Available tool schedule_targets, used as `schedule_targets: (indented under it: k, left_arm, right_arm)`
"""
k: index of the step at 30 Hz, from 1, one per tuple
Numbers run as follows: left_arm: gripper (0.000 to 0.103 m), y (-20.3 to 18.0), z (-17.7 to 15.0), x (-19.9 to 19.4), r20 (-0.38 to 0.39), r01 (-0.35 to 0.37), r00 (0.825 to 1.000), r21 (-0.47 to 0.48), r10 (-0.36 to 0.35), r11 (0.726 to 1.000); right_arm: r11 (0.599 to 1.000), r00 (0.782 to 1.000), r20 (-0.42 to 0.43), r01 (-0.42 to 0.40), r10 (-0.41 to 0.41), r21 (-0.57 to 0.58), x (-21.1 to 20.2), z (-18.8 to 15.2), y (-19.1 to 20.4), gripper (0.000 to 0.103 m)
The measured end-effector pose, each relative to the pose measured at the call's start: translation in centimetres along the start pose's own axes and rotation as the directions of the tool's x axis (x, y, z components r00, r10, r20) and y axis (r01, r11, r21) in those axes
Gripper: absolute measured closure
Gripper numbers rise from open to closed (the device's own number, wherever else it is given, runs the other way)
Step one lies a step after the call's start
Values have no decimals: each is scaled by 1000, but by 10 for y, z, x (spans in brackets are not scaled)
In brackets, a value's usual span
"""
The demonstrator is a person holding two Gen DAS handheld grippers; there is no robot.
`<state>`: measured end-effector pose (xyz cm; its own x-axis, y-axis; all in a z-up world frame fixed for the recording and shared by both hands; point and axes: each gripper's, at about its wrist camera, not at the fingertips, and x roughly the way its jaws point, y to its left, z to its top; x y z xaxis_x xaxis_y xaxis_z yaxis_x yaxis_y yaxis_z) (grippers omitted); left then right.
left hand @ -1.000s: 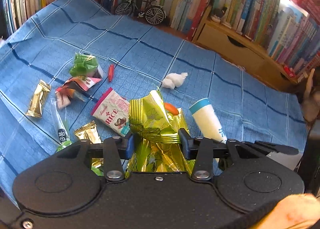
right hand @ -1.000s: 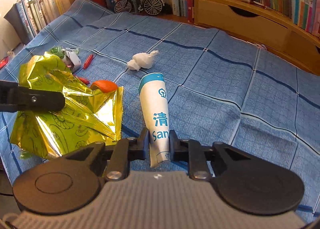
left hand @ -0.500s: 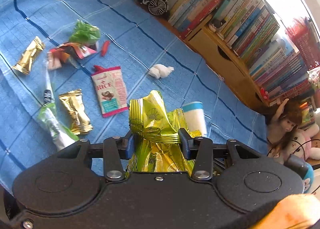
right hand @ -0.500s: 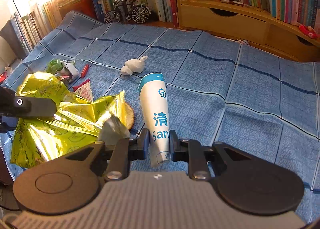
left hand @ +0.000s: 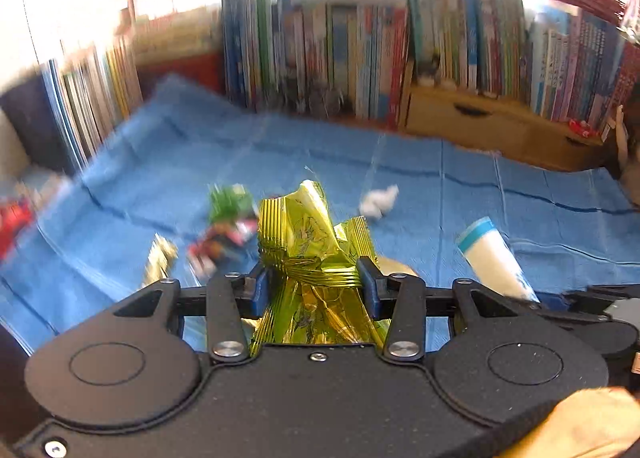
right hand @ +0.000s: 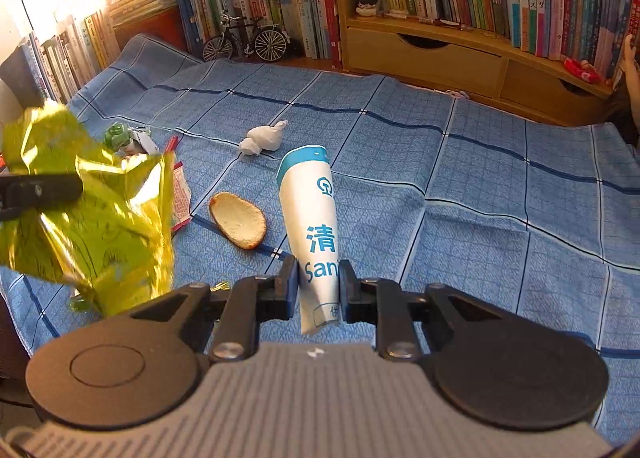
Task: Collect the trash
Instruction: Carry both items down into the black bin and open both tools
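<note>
Trash in both grips: our left gripper [left hand: 316,282] pinches the crinkly gold-green foil bag [left hand: 308,234] at its bunched neck; our right gripper [right hand: 319,286] clamps the white paper sleeve [right hand: 310,217] near its lower end. Both seem light and easily crushed. Bread slice [right hand: 239,219], tissue wad [right hand: 262,137] and blurred wrappers lie on the blue cloth [right hand: 460,197].

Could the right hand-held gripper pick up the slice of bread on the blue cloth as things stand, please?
Probably not yet. The right hand-held gripper is shut on the white paper bag, so it has no free grip. The bread slice itself lies uncovered on the blue cloth, just left of it.
</note>
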<state>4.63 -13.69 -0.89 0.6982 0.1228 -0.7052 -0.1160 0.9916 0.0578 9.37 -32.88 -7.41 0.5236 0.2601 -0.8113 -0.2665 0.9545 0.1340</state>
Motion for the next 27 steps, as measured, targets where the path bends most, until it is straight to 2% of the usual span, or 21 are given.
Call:
schedule_targets:
  k: [6,15,20,27]
  left_arm:
    - [62,3,1,-15,16,17,1000,-22,-16,1000]
    - [62,40,-22,-47,4,60,998,-69,-59,996]
    - [62,67,-45,-79,3,66,998,-77,-66,995]
    - [61,113,-104,-134,-3,94,996,-77,-94,993]
  right_arm:
    - [1000,1000,14,10,-9,-9,-12,-4,8,78]
    - [998,998,41,48,-50,39,-44,-20,26,78]
    - [998,997,50,61,-62,34,-72,-40,50,78]
    - [997,996,61,61,-64,43,-115,-84,96,78]
